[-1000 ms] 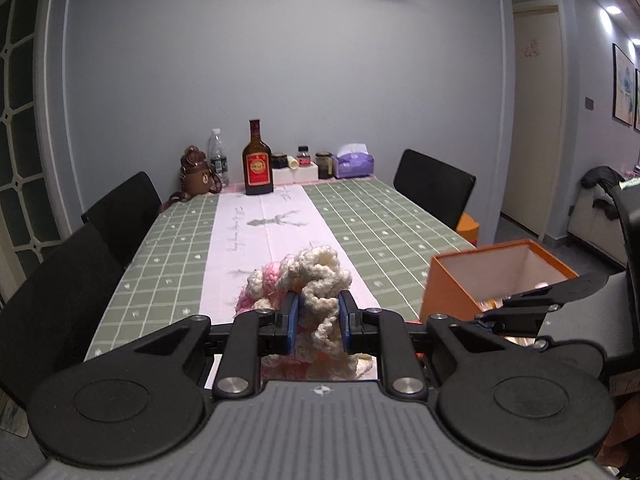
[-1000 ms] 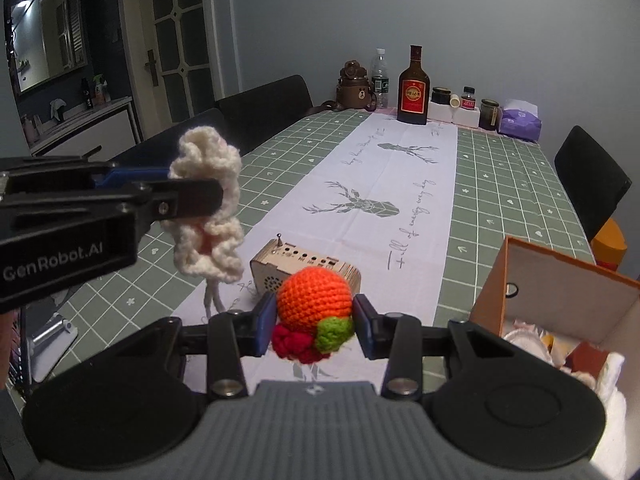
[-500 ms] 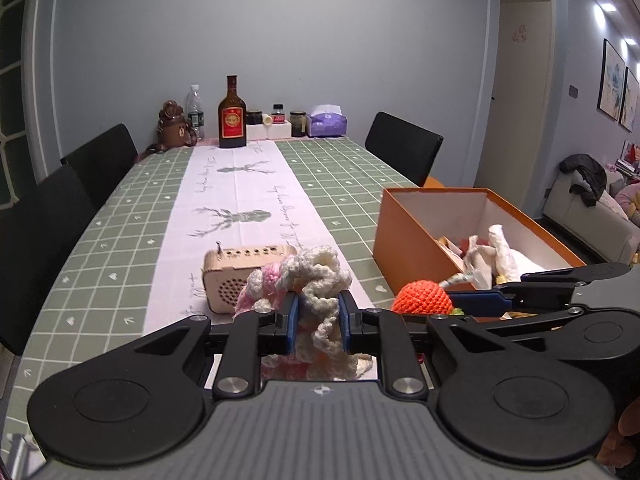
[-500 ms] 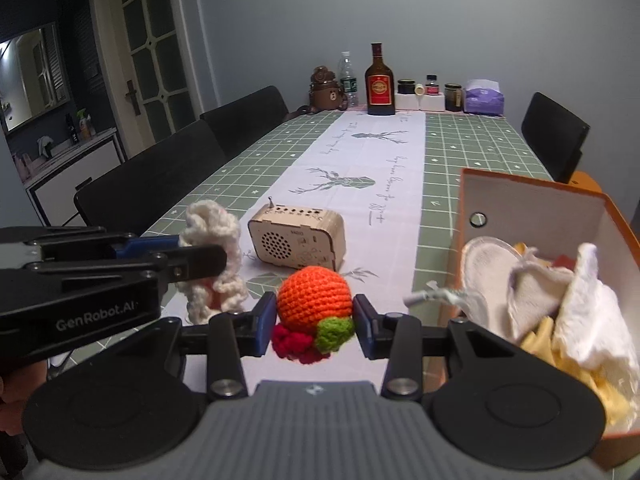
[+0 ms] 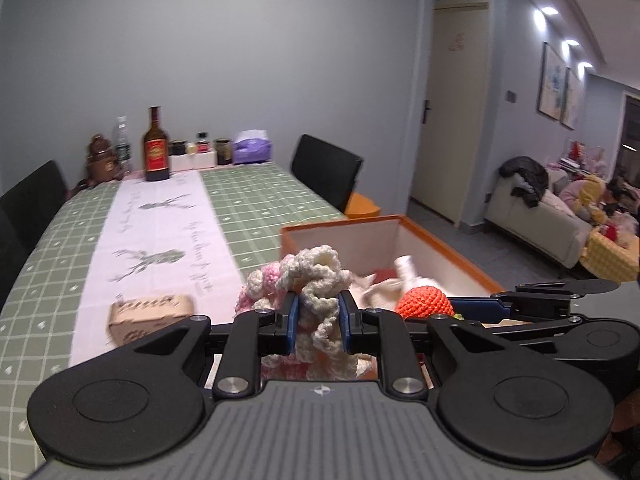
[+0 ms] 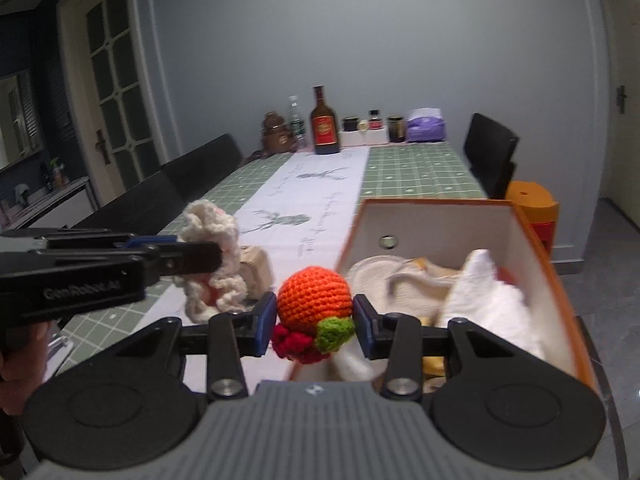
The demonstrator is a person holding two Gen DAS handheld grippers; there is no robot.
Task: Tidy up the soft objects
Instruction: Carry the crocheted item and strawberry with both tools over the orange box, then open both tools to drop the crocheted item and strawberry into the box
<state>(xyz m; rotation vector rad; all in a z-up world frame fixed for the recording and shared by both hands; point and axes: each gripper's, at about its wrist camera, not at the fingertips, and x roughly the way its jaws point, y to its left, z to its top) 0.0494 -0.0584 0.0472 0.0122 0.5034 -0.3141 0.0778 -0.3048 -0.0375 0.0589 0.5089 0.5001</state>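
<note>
The left tool (image 5: 319,322) pinches a cream and pink crocheted piece (image 5: 310,280) between its blue pads, the yarn bulging above and hanging below the grip. It is held above the counter (image 5: 52,280), just beside the near left corner of the orange box (image 5: 444,248).

The right tool (image 6: 315,322) pinches an orange crocheted ball (image 6: 314,294) with a green and a red tuft on its underside. The ball sits at the near left corner of the orange box, over its rim; whether it is just inside or just outside the wall cannot be told.

The orange box stands open on the counter with a white inside. In it lie a white folded cloth (image 6: 486,300), a round cream pad (image 6: 376,280) and other soft pieces, some yellow and red.

A small wooden speaker box (image 5: 150,314) rests on the white table runner (image 5: 160,216), to the left of the orange box and just behind the cream piece in the right view.

Well beyond the orange box, at the far end of the counter, stand a brown bottle with a red label (image 6: 325,122), a clear water bottle (image 6: 295,120), a brown figurine (image 6: 276,132), several small jars (image 6: 374,120) and a purple tissue pack (image 6: 426,124).

Black chairs (image 6: 200,168) line both sides of the counter.

A person's hand (image 6: 18,356) shows at the left edge of the right view, under the left tool.
</note>
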